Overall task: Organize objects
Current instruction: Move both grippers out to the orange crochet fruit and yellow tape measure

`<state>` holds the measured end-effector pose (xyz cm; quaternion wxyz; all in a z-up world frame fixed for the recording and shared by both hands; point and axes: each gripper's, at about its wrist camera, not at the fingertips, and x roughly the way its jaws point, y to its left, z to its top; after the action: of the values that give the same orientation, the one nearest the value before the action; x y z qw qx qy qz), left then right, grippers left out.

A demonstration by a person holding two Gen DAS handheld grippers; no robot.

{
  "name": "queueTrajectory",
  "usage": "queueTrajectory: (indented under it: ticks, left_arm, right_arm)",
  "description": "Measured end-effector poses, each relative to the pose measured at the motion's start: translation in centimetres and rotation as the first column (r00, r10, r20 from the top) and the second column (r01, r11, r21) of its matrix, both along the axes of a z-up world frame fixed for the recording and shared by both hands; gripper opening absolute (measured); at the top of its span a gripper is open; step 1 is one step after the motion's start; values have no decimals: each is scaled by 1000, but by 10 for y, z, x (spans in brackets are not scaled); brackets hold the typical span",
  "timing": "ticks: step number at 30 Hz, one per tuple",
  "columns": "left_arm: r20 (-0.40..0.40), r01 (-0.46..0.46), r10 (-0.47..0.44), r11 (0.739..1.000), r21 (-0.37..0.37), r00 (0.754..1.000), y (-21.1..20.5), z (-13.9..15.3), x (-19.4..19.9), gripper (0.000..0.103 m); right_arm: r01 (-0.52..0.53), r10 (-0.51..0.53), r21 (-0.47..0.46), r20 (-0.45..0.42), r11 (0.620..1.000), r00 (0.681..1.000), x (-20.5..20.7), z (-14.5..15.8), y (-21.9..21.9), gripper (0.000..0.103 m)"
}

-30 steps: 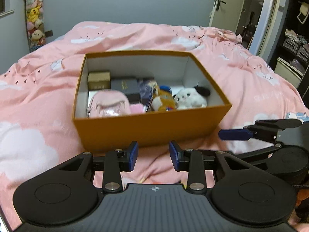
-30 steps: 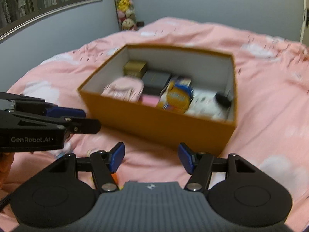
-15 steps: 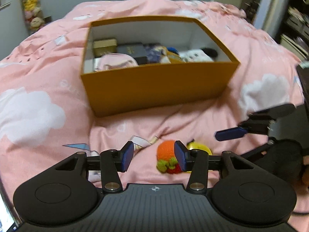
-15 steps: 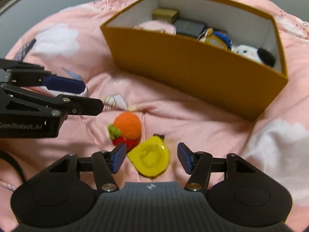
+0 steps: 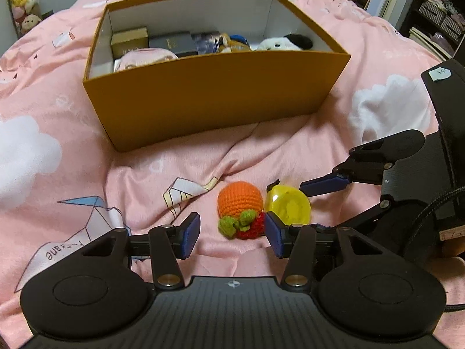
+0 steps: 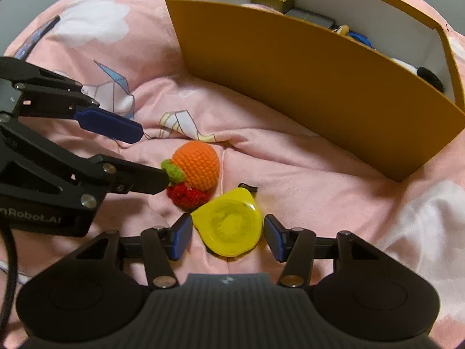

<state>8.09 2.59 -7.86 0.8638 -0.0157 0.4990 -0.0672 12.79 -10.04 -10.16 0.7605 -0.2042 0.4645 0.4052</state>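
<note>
Both hands are down from the orange box (image 5: 215, 93) now and onto the two loose toys on the pink bedding (image 5: 72, 93); your left gripper (image 5: 229, 234) has just been spreading its jaws, the crocheted orange (image 5: 239, 200) ahead between them, unpinched; your right gripper (image 6: 228, 237) has narrowed and now brackets the yellow pear (image 6: 229, 226), pads not pressing; pickups look next; only the left view shows the box's full contents.

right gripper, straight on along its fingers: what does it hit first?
Most likely the yellow pear-shaped toy, lying on the pink bedding between the right gripper fingers, pads not touching. Depth is hard to judge.
</note>
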Motion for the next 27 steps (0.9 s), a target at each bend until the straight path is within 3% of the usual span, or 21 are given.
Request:
queueTrajectory:
  ticks: [14, 15, 16, 19, 24, 26, 27]
  left_arm:
    - [-37, -29, 29, 999, -12, 999, 2, -5, 6, 57]
    - [-38, -30, 30, 999, -12, 999, 2, -4, 6, 57]
    - [-38, -31, 30, 999, -12, 999, 2, -4, 6, 57]
    - [-37, -29, 29, 999, -18, 999, 3, -4, 7, 57]
    - [-40, -25, 24, 1000, -18, 999, 3, -4, 8, 57]
    - [-39, -31, 31, 999, -17, 999, 4, -3, 8, 57]
    - [-38, -37, 36, 999, -15, 999, 5, -2, 7, 57]
  right_arm:
    - [-45, 46, -25, 24, 999, 999, -2, -7, 3, 58]
    - [-45, 46, -27, 32, 999, 998, -3, -6, 2, 51]
    - [-42, 43, -32, 47, 999, 998, -4, -4, 1, 38]
    - [-11, 12, -20, 77, 1000, 997, -2, 5, -6, 24]
    - [25, -24, -14, 84, 1000, 996, 5, 10, -15, 26]
    - [-20, 19, 3, 76, 1000, 997, 2, 13, -13, 34]
    - [-47, 46, 13, 71, 999, 996, -1, 14, -12, 43]
